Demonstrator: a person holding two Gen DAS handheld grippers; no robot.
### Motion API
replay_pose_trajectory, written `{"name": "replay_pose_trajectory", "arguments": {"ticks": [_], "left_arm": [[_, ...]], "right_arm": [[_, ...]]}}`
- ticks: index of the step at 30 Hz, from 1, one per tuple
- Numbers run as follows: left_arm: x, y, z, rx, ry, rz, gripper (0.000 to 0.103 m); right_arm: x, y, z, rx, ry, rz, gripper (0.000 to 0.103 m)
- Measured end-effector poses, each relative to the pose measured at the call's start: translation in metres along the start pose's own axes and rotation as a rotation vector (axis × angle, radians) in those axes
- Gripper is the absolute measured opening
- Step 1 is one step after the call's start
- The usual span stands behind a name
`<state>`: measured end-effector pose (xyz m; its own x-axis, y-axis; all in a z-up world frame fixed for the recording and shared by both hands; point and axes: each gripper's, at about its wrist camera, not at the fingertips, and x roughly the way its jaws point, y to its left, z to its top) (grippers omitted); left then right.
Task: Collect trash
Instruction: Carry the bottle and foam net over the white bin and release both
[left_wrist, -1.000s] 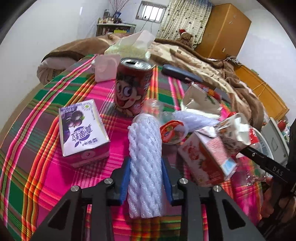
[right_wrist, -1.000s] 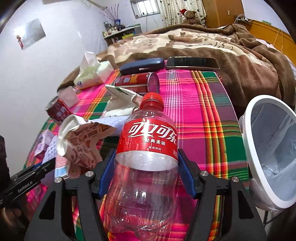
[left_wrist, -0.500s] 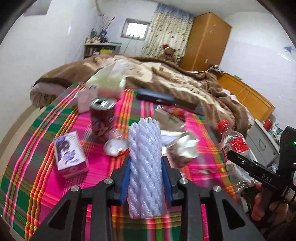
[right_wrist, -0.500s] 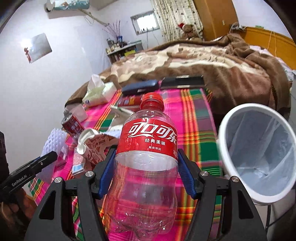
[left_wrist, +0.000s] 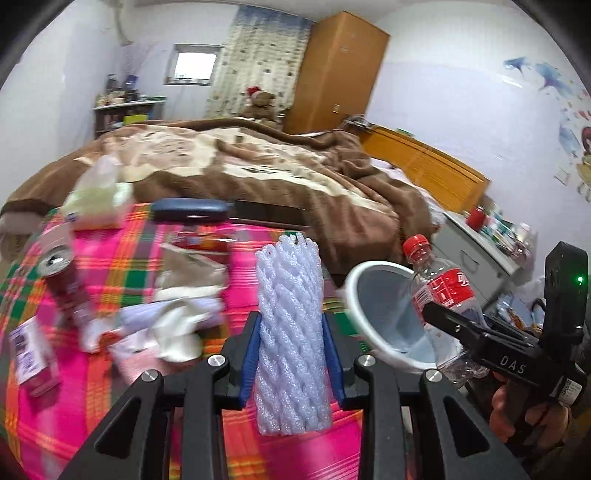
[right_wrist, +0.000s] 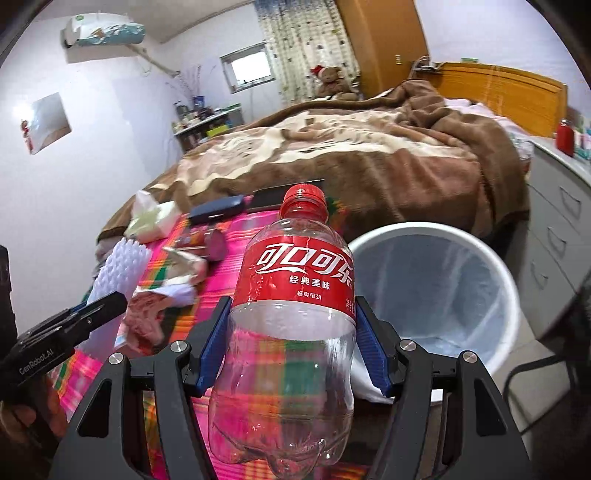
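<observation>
My left gripper (left_wrist: 290, 354) is shut on a white foam fruit net (left_wrist: 290, 332) and holds it upright above the plaid tablecloth (left_wrist: 110, 258). My right gripper (right_wrist: 293, 350) is shut on an empty clear cola bottle (right_wrist: 295, 295) with a red label, held upright just left of the white trash bin (right_wrist: 436, 295). In the left wrist view the bottle (left_wrist: 443, 291) and the bin (left_wrist: 384, 317) are at the right, beyond the table's edge. The bin is lined with a clear bag and looks empty.
On the cloth lie a red drink can (left_wrist: 62, 284), a purple carton (left_wrist: 29, 354), crumpled wrappers (left_wrist: 184, 295), a tissue pack (left_wrist: 96, 199), a dark case (left_wrist: 188, 210) and a phone (left_wrist: 266, 214). A bed with a brown blanket (right_wrist: 369, 147) lies behind. Grey drawers (right_wrist: 554, 229) stand right.
Both grippers have risen and swung right toward the bin, each keeping its object. The bin has come closer in the right wrist view and now appears in the left wrist view.
</observation>
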<state>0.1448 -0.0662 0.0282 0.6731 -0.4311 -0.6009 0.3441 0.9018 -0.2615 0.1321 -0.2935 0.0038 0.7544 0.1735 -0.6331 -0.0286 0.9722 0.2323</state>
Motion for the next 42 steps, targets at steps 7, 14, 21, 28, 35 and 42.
{"name": "replay_pose_trajectory", "arguments": {"ticks": [7,14,21,28,35,42], "left_arm": [[0.042,-0.047,0.010,0.051,0.048,-0.105,0.033],[0.091,-0.090,0.012,0.097,0.130,-0.164,0.033],[0.142,-0.117,0.008,0.125,0.211,-0.179,0.033],[0.177,-0.126,0.006,0.125,0.258,-0.181,0.036],[0.179,-0.127,0.006,0.122,0.250,-0.197,0.064],[0.166,-0.121,0.009,0.111,0.225,-0.176,0.064]], "right_arm": [[0.002,-0.036,0.009,0.046,0.000,-0.090,0.065],[0.021,-0.071,0.007,0.078,0.072,-0.160,0.065],[0.038,-0.097,0.001,0.106,0.152,-0.180,0.065],[0.054,-0.113,0.002,0.096,0.198,-0.181,0.065],[0.060,-0.124,0.002,0.115,0.234,-0.153,0.066],[0.061,-0.125,0.006,0.111,0.250,-0.125,0.066]]}}
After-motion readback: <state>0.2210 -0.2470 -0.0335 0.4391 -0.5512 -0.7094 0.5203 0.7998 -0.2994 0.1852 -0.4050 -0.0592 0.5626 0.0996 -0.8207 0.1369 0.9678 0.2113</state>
